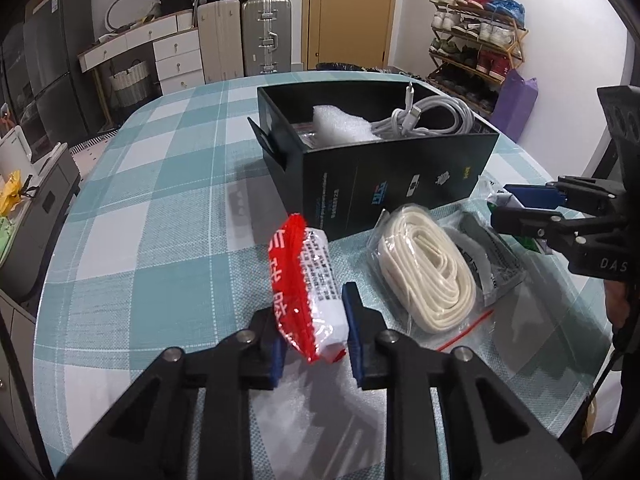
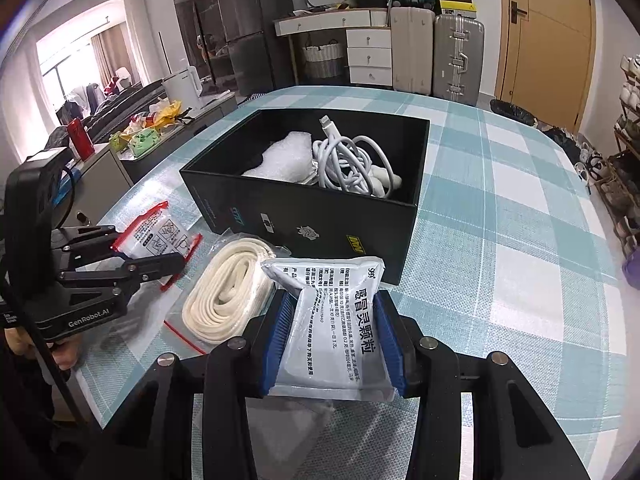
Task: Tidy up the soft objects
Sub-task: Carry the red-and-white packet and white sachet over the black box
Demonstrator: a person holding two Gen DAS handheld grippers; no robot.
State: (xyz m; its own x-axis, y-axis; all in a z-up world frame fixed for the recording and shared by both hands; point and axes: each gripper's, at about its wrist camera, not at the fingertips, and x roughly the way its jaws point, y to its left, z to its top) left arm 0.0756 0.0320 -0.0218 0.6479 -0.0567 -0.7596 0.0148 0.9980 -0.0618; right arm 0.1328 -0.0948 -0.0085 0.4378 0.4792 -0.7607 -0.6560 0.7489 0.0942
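Left gripper was clamped on a red-and-white packet, held above the checked tablecloth. Right gripper was closed on a silver sachet, also lifted. Between them a bagged coil of cream rope lay on the cloth. Beyond stood the open black box, holding a white cable and bubble wrap.

My left gripper clamps a red-white packet; my right gripper pinches a grey sachet. Bagged cream rope lies at the box's seven o'clock.
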